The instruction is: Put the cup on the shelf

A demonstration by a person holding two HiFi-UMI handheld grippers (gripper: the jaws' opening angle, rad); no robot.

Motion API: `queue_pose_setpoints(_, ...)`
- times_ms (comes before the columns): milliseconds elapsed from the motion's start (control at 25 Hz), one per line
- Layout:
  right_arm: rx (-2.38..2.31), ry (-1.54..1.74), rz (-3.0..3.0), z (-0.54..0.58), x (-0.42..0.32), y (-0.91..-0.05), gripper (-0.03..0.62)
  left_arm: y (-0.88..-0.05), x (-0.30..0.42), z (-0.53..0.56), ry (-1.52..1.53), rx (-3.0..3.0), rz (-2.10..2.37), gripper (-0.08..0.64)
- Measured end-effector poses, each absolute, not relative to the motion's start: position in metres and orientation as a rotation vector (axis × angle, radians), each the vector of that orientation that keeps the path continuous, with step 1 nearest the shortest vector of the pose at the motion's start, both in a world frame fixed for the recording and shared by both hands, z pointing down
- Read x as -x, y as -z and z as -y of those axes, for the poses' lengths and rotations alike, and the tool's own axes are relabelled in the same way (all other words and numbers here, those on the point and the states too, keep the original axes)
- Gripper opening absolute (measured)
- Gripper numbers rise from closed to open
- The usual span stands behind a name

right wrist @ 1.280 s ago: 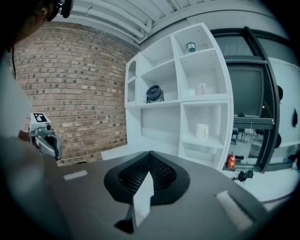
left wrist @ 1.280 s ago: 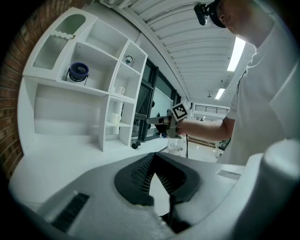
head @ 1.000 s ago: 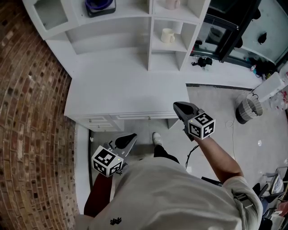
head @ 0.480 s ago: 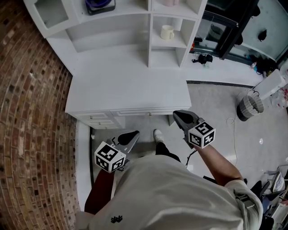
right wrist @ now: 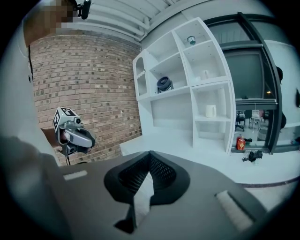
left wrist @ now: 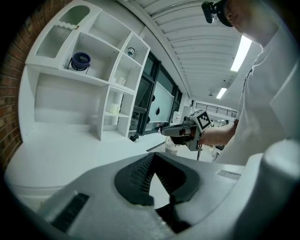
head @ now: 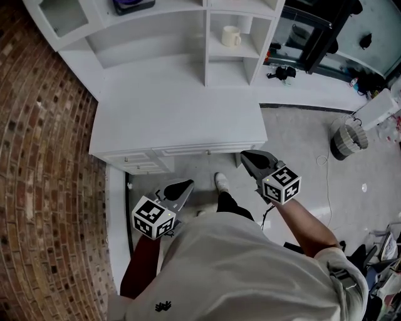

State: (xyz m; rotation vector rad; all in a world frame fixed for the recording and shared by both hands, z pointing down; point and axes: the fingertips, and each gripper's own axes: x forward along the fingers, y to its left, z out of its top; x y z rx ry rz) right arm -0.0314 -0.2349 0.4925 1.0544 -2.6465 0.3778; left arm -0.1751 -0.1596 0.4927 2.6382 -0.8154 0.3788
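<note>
A pale cup (head: 231,36) stands upright in a small compartment of the white shelf unit (head: 205,44), at the back of the white desk (head: 175,116); it also shows as the cup (left wrist: 114,108) and the cup (right wrist: 210,111). Both grippers hang in front of the desk, far from the cup. My left gripper (head: 177,188) is low by my body, shut and empty; its jaws (left wrist: 153,157) meet at the tip. My right gripper (head: 249,157) sits just past the desk's front right corner, jaws (right wrist: 150,157) shut with nothing between them.
A dark blue object (head: 131,5) sits on a higher shelf to the left. A brick wall (head: 44,157) curves along the left. A round basket (head: 346,139) stands on the floor at right. A red can (right wrist: 239,142) and a black item lie beside the shelf unit.
The desk and shelf have slid slightly up in the head view as I drew back a little. Both grippers stay shut and empty in about the same places.
</note>
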Motion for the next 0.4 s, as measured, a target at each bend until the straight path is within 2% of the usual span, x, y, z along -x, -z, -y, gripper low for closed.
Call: queue_pose_setpoints(400,-1.009,-0.358,2.652,0.247,0.044,-0.495,0.008,-0.501,0.18,0.168,-0.374,-2.608,0.831,0.006)
